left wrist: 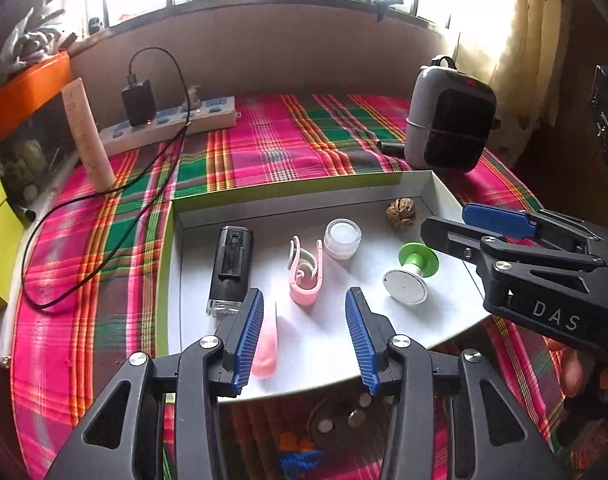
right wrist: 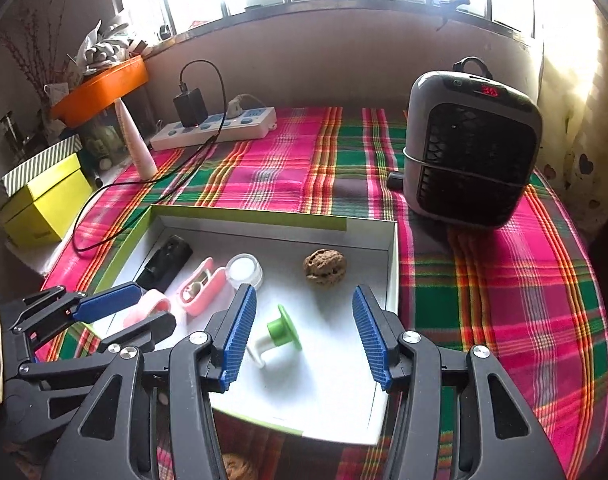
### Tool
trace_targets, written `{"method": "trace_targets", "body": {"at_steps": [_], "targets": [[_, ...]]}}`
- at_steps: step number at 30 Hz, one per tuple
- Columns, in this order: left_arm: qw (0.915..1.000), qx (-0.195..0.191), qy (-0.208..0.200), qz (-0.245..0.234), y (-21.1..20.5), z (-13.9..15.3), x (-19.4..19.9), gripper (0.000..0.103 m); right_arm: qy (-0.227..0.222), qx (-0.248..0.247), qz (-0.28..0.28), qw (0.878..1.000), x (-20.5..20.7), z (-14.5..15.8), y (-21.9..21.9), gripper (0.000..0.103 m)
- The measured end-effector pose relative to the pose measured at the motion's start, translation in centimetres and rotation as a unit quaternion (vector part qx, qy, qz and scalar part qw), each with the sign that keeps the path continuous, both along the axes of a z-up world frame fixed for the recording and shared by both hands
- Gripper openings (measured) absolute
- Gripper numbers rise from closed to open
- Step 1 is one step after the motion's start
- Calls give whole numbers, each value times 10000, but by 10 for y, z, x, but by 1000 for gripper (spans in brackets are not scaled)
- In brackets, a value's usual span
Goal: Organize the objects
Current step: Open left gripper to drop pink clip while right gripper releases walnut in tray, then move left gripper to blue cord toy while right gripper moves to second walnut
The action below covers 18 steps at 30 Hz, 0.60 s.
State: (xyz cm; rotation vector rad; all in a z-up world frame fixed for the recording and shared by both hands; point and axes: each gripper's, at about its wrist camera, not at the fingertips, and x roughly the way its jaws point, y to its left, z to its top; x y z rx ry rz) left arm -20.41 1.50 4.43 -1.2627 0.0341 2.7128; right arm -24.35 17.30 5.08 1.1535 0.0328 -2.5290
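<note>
A: Where do the things lie?

B: In the white tray (left wrist: 440, 192) on the bench: black lighter (left wrist: 229, 268) at nine o'clock, pink case (left wrist: 306, 276) centre, jar (left wrist: 342, 238) and walnut (left wrist: 400, 209) toward one, green spool (left wrist: 412, 276) at three.

A: The claws?

B: Left claw (left wrist: 304, 332) and right claw (right wrist: 304, 334) both gape, holding nothing, poised above the tray, likely just after a drop.

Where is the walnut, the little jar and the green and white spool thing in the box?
walnut (right wrist: 325, 267): right wrist view, middle of its wrinkled shell.
little jar (left wrist: 342, 237): left wrist view, on its white top.
green and white spool (left wrist: 419, 257): left wrist view, on its green disc.
</note>
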Motion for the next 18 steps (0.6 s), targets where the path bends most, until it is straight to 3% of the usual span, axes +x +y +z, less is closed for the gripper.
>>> {"method": "trace_targets", "body": {"at_steps": [15,18], "targets": [[9994,-46,288,183,-4,10,33,41,211,-112,-39,9997,41,11,7,51],[9993,-75,311,209,-4,10,41,41,395,92,-35,9992,54,14,5,51]]}}
